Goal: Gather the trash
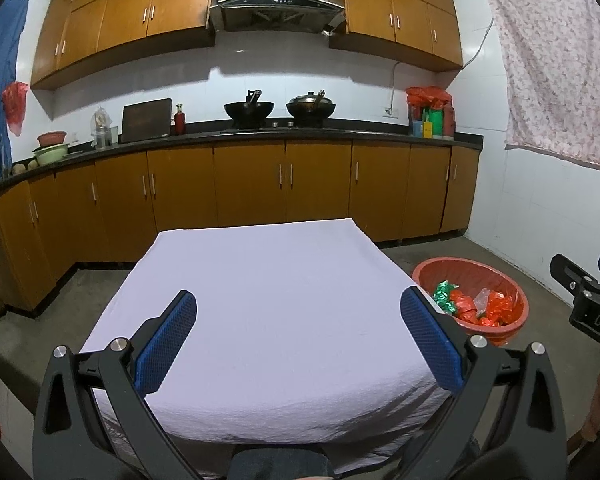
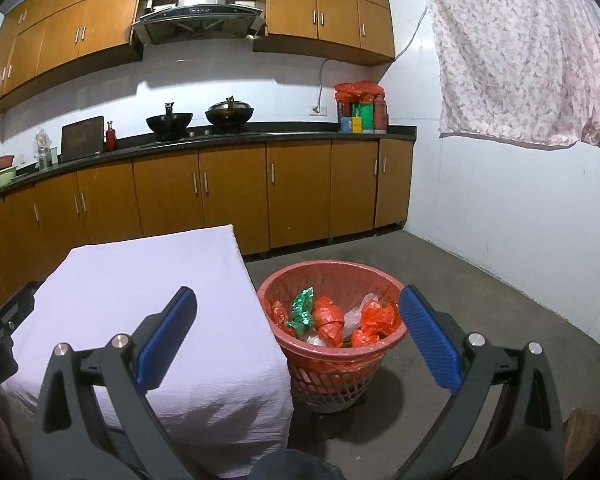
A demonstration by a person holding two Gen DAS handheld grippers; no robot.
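Observation:
A red plastic waste basket (image 2: 392,280) stands on the floor right of the table; it also shows in the left wrist view (image 1: 512,288). Inside lie crumpled red wrappers (image 2: 328,316), a green wrapper (image 2: 302,310) and clear plastic (image 2: 356,314). My left gripper (image 1: 298,304) is open and empty above the near part of the white-clothed table (image 1: 268,300). My right gripper (image 2: 298,304) is open and empty, held above the table's right edge and the basket. The right gripper's body shows at the right edge of the left wrist view (image 1: 592,304).
Brown cabinets and a dark counter (image 1: 260,136) with two woks (image 1: 249,110) run along the back wall. A floral cloth (image 2: 520,56) hangs on the right wall. Concrete floor (image 2: 480,300) surrounds the basket.

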